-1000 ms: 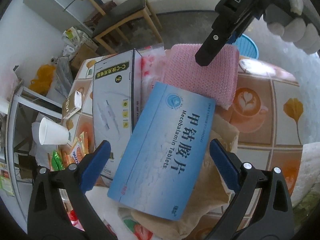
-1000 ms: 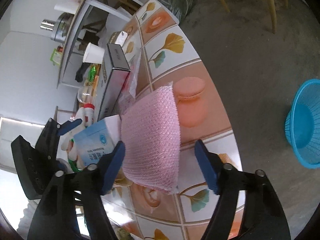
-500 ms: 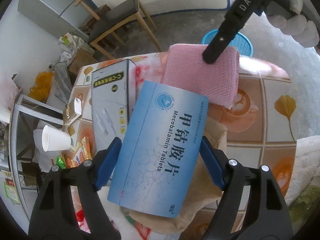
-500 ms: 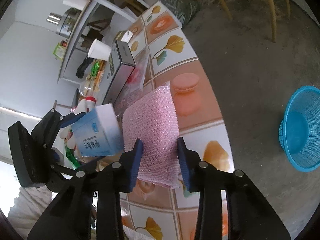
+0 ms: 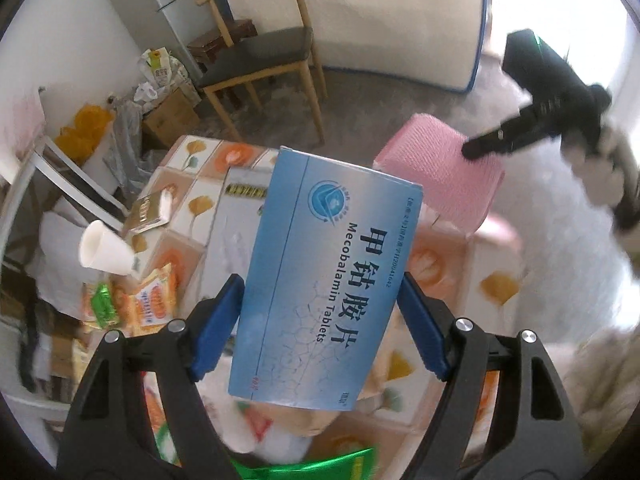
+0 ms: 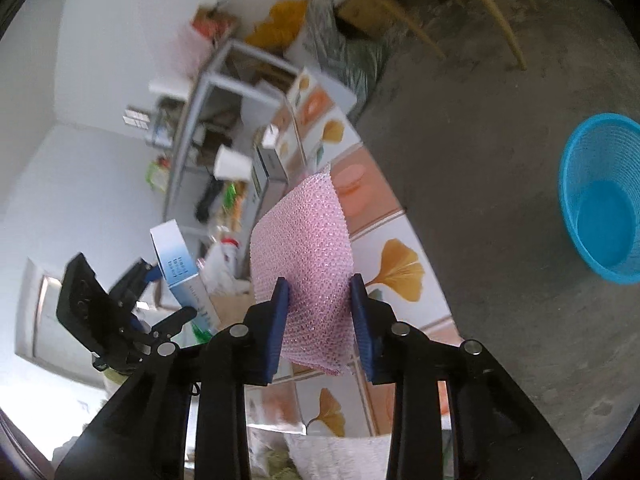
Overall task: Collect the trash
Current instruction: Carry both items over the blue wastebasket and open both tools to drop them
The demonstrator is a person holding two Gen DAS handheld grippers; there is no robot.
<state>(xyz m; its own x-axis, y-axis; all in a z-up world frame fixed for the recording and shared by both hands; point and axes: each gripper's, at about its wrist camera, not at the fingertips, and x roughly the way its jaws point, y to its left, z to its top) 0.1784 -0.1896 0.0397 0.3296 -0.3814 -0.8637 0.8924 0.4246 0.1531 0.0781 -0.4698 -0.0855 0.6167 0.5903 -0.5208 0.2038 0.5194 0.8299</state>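
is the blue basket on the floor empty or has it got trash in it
Empty, as far as shows: the right wrist view looks into the blue basket and only its bare blue bottom and ribbed wall appear, with nothing lying inside.

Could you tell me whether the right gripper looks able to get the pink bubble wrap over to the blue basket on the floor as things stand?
Probably yes: the right gripper, its jaws closing, pinches the pink bubble wrap, and only bare floor lies before the blue basket.

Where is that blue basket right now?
The blue basket stands on the grey floor at the right edge of the right wrist view, well away from the tiled table and the pink wrap.
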